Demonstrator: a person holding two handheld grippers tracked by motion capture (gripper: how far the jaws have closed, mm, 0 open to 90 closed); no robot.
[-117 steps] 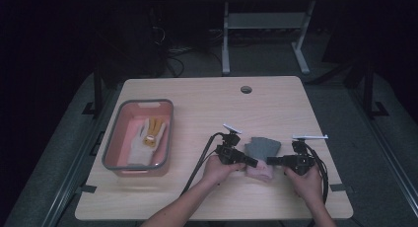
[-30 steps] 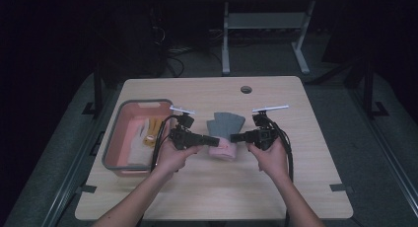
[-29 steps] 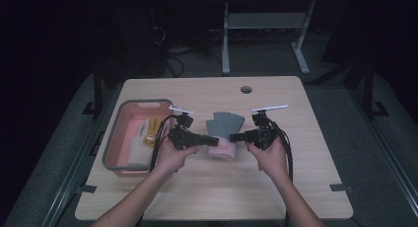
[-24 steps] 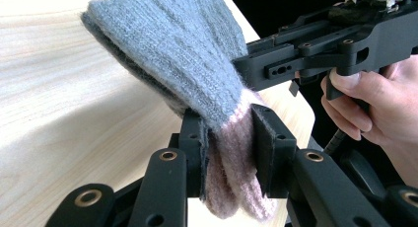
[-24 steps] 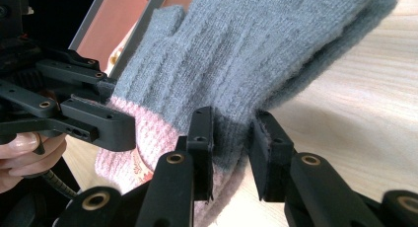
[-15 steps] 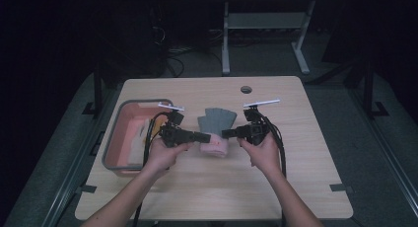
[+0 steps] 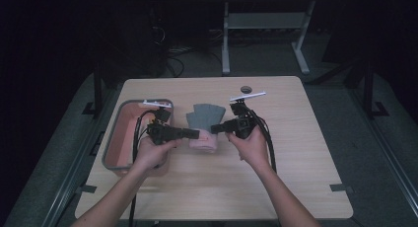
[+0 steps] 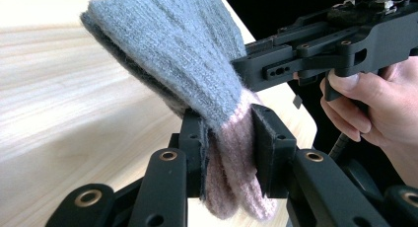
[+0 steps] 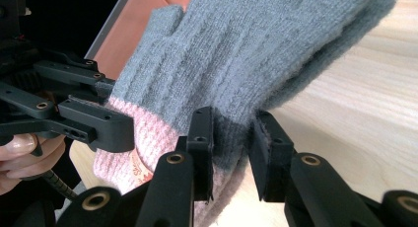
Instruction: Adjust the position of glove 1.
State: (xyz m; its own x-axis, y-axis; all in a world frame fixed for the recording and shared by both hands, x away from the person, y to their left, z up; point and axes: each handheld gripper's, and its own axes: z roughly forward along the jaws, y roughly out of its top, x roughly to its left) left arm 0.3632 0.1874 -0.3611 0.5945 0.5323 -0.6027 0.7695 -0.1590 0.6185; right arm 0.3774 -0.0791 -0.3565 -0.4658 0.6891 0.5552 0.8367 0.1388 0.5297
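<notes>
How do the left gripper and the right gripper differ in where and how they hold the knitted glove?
The left gripper pinches the glove at its pink cuff, while the right gripper bites the grey part beside the pink band. In the high view the left gripper hangs by the tray; the right gripper sits over bare table. Both are shut on the glove, facing each other.

Black left gripper (image 7: 190, 134), black right gripper (image 7: 217, 129), brass-ringed screws, trailing black cables, bare forearms
</notes>
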